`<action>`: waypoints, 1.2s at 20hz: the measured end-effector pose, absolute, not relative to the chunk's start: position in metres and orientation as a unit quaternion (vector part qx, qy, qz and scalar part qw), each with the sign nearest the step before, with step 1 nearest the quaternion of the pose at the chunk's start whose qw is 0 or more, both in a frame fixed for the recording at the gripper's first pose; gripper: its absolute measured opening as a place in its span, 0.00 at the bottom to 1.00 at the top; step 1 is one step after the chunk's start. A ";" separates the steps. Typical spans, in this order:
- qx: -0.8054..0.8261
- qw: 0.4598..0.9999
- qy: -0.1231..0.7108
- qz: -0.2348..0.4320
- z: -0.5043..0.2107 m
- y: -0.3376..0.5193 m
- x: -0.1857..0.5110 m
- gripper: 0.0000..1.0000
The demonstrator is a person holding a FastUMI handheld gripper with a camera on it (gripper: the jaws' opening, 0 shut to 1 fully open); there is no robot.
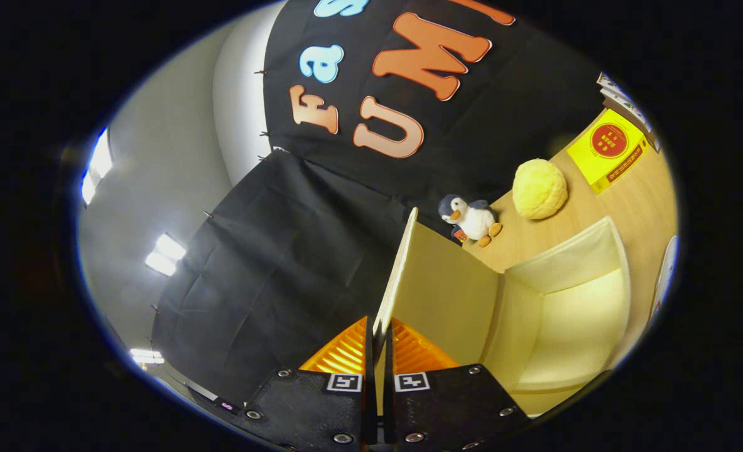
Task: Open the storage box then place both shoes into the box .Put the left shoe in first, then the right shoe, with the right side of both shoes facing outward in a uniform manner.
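Your gripper (379, 342) sits at the bottom middle of the picture, and its two fingers are squeezed together on the edge of the box lid (437, 282). The lid stands up like an open door, just above the fingers. The storage box (572, 314) is at the lower right, wide open, and nothing can be seen inside.

To do this step well, I think you should swing the lid back slowly, all the way, so it will not fall shut. Keep your pinch near the edge, and let go only when the lid rests.

On the wooden table (635, 201), at the upper right, sit a toy penguin (471, 220), a yellow ball (539, 188) and a yellow sign (607, 150). Part of the box is cut off at the lower right.
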State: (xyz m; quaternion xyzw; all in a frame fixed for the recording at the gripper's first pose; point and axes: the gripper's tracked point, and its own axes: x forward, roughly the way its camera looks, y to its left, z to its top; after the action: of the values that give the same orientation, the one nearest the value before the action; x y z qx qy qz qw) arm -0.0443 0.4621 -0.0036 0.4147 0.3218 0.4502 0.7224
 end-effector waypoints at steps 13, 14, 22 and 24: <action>0.265 0.821 0.307 0.403 -0.035 0.508 -0.049 0.97; 0.253 0.832 0.302 0.390 -0.040 0.500 -0.043 0.97; 0.179 0.898 0.282 0.287 -0.074 0.407 -0.004 0.98; 0.161 0.910 0.279 0.260 -0.083 0.377 0.002 0.98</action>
State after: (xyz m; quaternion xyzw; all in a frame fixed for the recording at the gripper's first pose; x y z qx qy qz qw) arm 0.0015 0.3770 -0.0828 0.1606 0.2792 0.2597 0.9104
